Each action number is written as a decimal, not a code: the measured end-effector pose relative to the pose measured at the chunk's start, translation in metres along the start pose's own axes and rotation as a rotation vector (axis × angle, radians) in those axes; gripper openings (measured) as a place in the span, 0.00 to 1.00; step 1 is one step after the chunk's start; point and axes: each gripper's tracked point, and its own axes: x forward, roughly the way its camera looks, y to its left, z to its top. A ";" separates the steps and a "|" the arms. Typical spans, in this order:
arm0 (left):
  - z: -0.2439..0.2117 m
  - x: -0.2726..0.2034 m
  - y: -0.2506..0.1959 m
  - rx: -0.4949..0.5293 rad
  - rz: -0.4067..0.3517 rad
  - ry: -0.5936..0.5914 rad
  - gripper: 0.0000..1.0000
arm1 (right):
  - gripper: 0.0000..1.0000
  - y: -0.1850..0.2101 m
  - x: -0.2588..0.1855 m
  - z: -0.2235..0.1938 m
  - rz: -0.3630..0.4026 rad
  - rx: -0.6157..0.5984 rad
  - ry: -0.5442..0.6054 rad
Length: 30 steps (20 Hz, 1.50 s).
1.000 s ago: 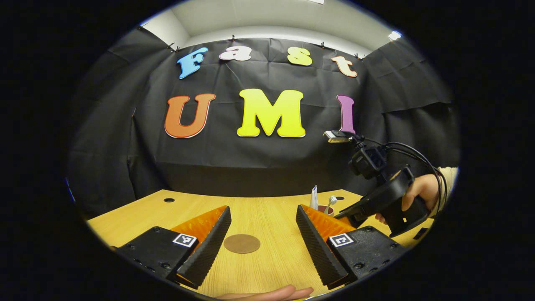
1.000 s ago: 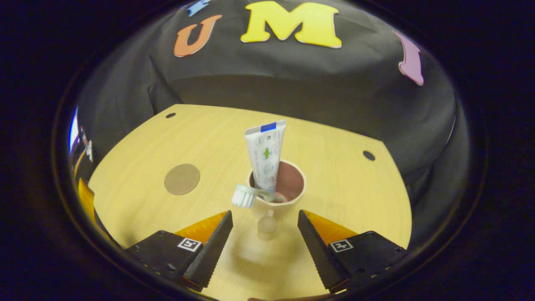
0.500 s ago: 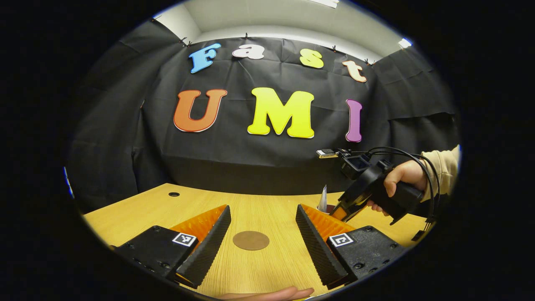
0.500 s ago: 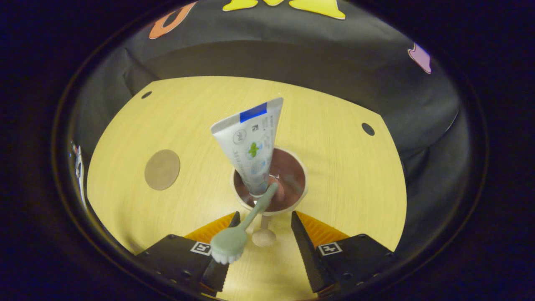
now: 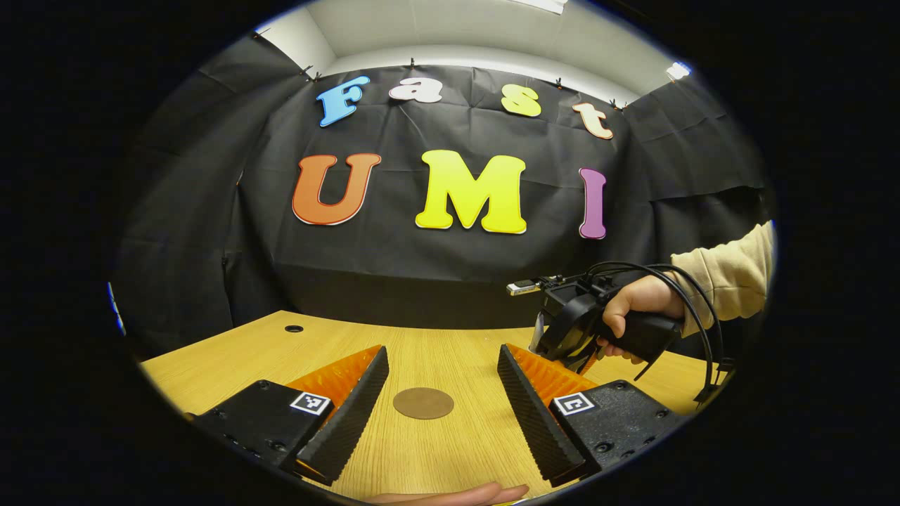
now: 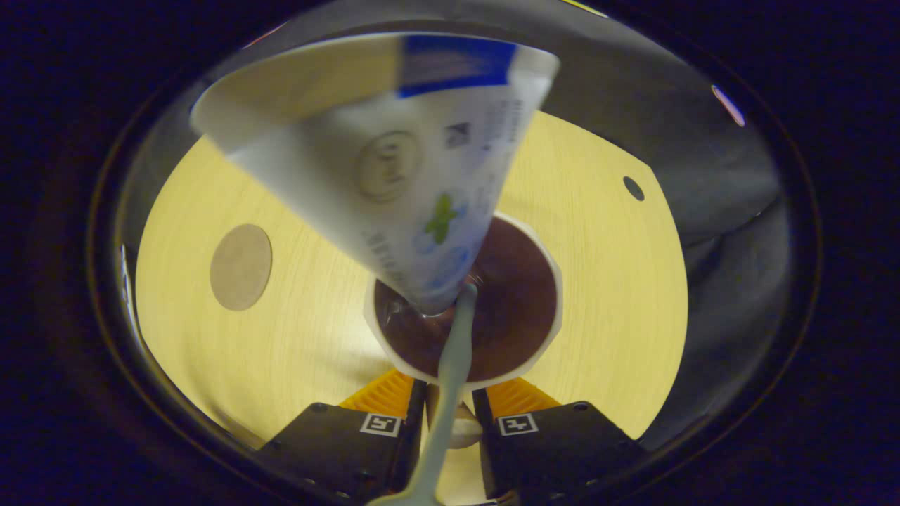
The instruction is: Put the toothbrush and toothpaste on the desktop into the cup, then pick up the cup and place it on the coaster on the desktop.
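toothpaste [image 6: 394,169] + toothbrush [image 6: 453,351] in cup [image 6: 520,309] | cup off coaster [image 6: 240,267], on tabletop [image 6: 605,281] | right gripper [image 6: 450,414] pinching cup handle | left gripper [image 5: 443,400] spread | left: lift, carry to coaster

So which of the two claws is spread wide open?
The left claw, gaping over the coaster; the right claw has closed in around the cup's handle.

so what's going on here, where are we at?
Toothpaste and toothbrush stand in the cup. The right gripper has its fingers closed in on the cup's handle, set to lift. The coaster lies bare between the open fingers of the left gripper, which holds nothing.
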 end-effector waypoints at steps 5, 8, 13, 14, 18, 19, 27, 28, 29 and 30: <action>0.003 -0.003 -0.003 0.001 -0.011 -0.012 0.99 | 0.23 -0.004 -0.007 -0.002 0.014 0.018 -0.015; 0.005 -0.007 -0.011 0.006 -0.027 -0.026 0.99 | 0.23 -0.012 -0.029 0.011 0.009 0.012 -0.094; -0.005 -0.020 -0.027 -0.011 -0.079 -0.015 0.99 | 0.22 0.013 -0.071 0.035 0.077 -0.024 -0.194; -0.008 -0.022 -0.025 0.002 -0.077 -0.013 0.99 | 0.19 0.025 -0.078 0.041 0.090 -0.043 -0.202; -0.018 -0.035 -0.005 0.024 -0.056 0.002 0.99 | 0.19 0.076 -0.093 0.055 0.144 -0.130 -0.193; -0.014 -0.038 0.004 0.028 -0.040 -0.009 0.99 | 0.19 0.090 -0.094 0.058 0.153 -0.150 -0.167; -0.014 -0.045 0.065 0.041 0.073 -0.028 0.99 | 0.19 0.176 -0.084 0.062 0.198 -0.268 -0.115; -0.015 -0.046 0.073 0.051 0.089 -0.028 0.99 | 0.19 0.184 -0.080 0.060 0.202 -0.280 -0.110; -0.015 -0.048 0.084 0.058 0.112 -0.029 0.99 | 0.19 0.190 -0.072 0.059 0.189 -0.296 -0.108; -0.016 -0.049 0.091 0.056 0.127 -0.028 0.99 | 0.20 0.193 -0.065 0.058 0.180 -0.302 -0.107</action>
